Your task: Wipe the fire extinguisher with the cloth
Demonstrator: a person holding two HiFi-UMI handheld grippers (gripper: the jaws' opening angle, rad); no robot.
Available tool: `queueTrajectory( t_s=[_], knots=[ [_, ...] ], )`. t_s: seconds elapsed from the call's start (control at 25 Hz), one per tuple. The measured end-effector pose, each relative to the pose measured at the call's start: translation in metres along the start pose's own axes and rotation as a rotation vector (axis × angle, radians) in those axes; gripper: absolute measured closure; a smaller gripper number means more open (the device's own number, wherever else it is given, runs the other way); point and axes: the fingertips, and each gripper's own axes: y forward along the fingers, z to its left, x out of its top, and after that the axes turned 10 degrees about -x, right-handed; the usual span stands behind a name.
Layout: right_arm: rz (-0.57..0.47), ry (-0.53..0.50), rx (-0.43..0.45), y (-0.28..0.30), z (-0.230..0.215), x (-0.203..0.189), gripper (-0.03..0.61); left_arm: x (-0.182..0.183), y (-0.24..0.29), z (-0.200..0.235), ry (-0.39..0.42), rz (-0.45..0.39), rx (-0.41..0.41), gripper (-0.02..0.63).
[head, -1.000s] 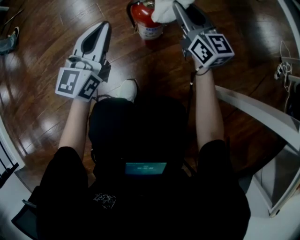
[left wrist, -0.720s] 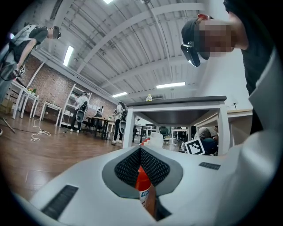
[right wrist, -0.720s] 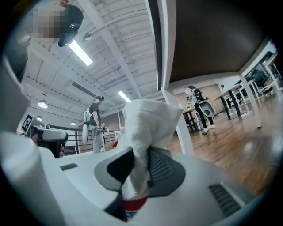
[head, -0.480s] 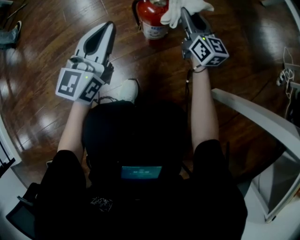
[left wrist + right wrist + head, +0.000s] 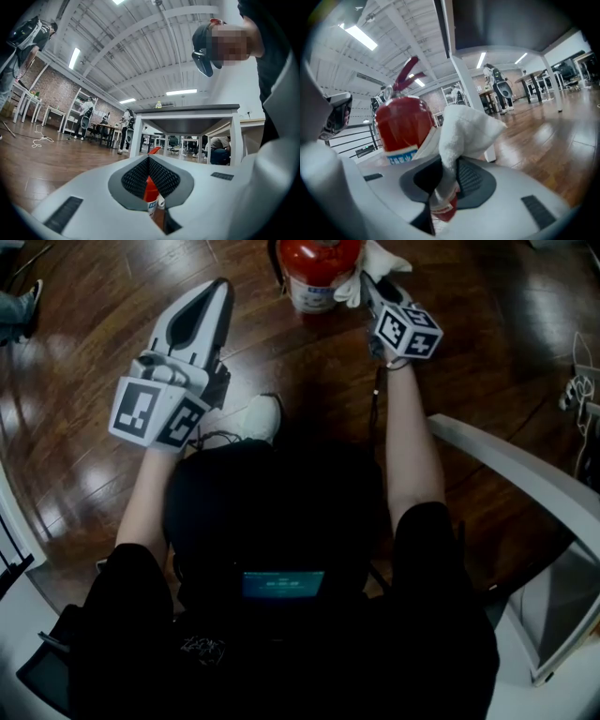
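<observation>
The right gripper point(image 5: 368, 284) has its jaws clamped on a white terry cloth point(image 5: 378, 261). The fold is pinched between the dark ribbed pads point(image 5: 472, 177), and the loose end is bunched up past the tips. Just left of this gripper the cloth lies against the side of a red cylindrical fire extinguisher point(image 5: 319, 263) with a white label band. The extinguisher stands upright on the dark wooden plank floor point(image 5: 281, 352). In the right gripper view its red lever sticks up above the body, to the left of the cloth.

The left gripper point(image 5: 217, 294) hangs well apart from the extinguisher, back and to its left. Its jaws are together with nothing between them, and a sliver of the extinguisher shows ahead through the slit below the closed tips. Behind this gripper, by the person's knee, is a white shoe point(image 5: 257, 418). Further off ahead of it stands a white-framed table point(image 5: 187, 112).
</observation>
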Motion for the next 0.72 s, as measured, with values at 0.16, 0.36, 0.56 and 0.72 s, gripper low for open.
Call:
queueTrajectory(
  t_s=[0.16,0.36,0.56,0.72],
  knots=[
    [0.134,0.009,-0.032,0.02,-0.011,-0.046,0.483,0.0,-0.002,-0.002,0.01,0.01,-0.003,0.615],
    [0.192,0.03,-0.057,0.026,-0.02,-0.072,0.483,-0.001,-0.004,-0.002,0.007,0.01,0.006,0.615],
    [0.203,0.021,-0.068,0.021,-0.022,-0.079,0.483,-0.003,-0.004,-0.005,0.0,0.009,0.01,0.615],
    [0.026,0.062,-0.062,-0.011,-0.023,-0.021,0.483,-0.006,-0.001,-0.009,-0.003,0.015,0.002,0.615]
  ],
)
